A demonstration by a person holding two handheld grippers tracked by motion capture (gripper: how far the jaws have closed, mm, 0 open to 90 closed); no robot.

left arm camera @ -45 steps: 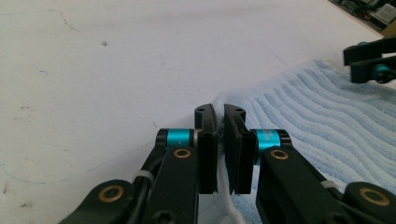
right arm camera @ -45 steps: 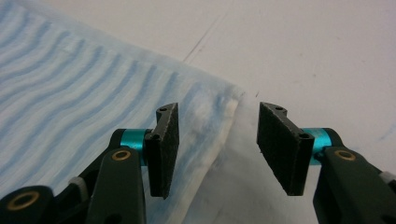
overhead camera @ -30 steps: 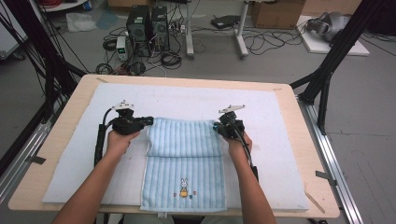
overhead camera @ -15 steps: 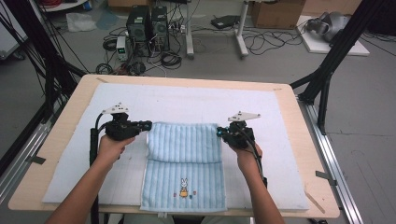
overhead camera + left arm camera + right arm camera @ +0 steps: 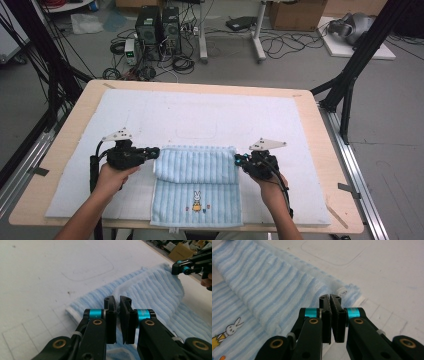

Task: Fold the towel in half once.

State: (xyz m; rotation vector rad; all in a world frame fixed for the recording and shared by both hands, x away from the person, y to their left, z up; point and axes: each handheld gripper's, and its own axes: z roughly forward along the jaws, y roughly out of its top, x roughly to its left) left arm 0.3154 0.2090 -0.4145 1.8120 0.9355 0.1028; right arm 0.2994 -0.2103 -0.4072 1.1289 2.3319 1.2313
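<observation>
- Towel (image 5: 196, 172) of pale blue stripes is lying in the lower middle of the high view, on a white mat (image 5: 200, 115) that is covering the wooden desk (image 5: 327, 150).
- Its far part is lying doubled over toward the near edge, forming a thick band across the cloth, while the flat single layer below it is showing a small rabbit picture (image 5: 196, 197).
- Left hand-held gripper (image 5: 154, 152) is sitting at the left end of that folded band, with its jaws drawn narrow and pinching the towel (image 5: 155, 290) corner between them.
- Right hand-held gripper (image 5: 239, 160) is sitting at the right end of the band, with its jaws likewise nearly together and clamping the towel (image 5: 274, 282) edge.
- Both hand-held grippers are pointing inward toward each other, each in one of the person's hands, with the forearms coming in from the bottom of the frame.
</observation>
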